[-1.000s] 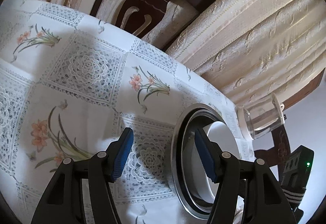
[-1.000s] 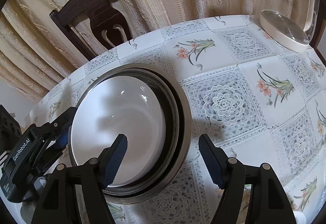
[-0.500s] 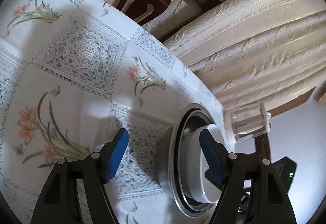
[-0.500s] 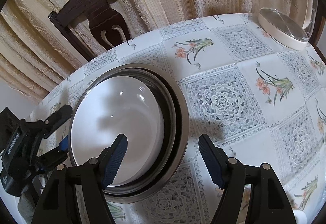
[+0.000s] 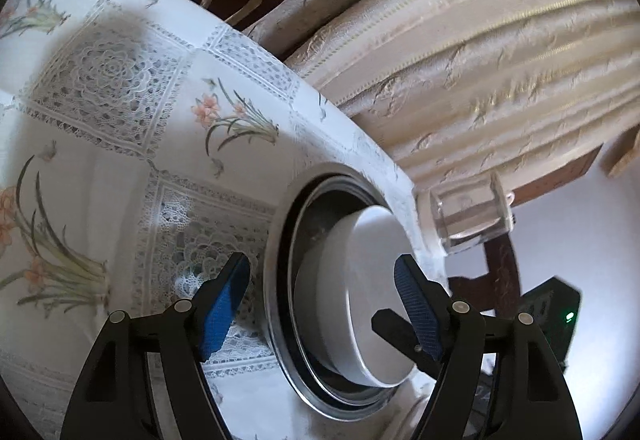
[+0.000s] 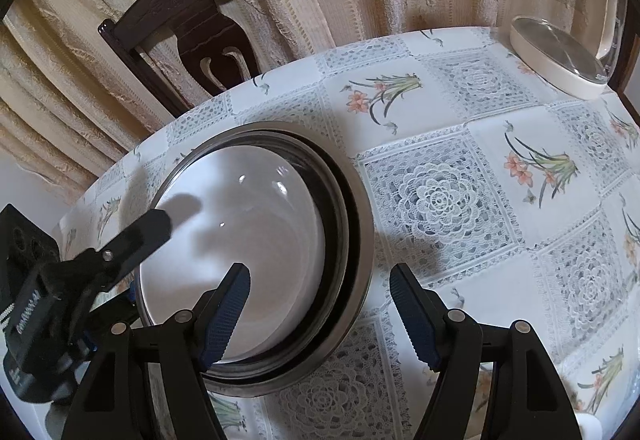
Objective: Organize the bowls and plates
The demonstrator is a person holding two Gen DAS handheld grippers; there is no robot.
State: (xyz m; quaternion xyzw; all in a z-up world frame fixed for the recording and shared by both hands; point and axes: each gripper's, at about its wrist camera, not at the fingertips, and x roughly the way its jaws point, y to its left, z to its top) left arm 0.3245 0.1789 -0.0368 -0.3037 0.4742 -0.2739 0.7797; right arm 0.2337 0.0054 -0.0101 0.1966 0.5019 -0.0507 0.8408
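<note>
Crockery under inspection: a white bowl [image 6: 240, 240] sits nested inside a steel bowl [image 6: 356, 236], lower left of centre in the right wrist frame, both on the counter [image 6: 440, 200] with its lace-and-flower cloth. In the left wrist frame the same white bowl [image 5: 372, 300] stands proud of the steel bowl [image 5: 280, 280], near the counter's edge. Left claw [image 5: 326, 304] is spread wide and straddles the near rims, gripping nothing. Right claw [image 6: 320, 314] is likewise wide and empty, poised above the steel rim. In the right wrist frame, one finger of the other claw reaches over the white bowl's far-left rim; contact cannot be confirmed. Handling assessment: the white bowl appears glazed ceramic, so rigid, moderately heavy, slick and prone to chipping against steel. Recommended hold is a pinch across the raised rim wall, one pad inside and one outside. A glass jar [image 5: 468, 216] stands behind the bowls, at the counter's edge.
</note>
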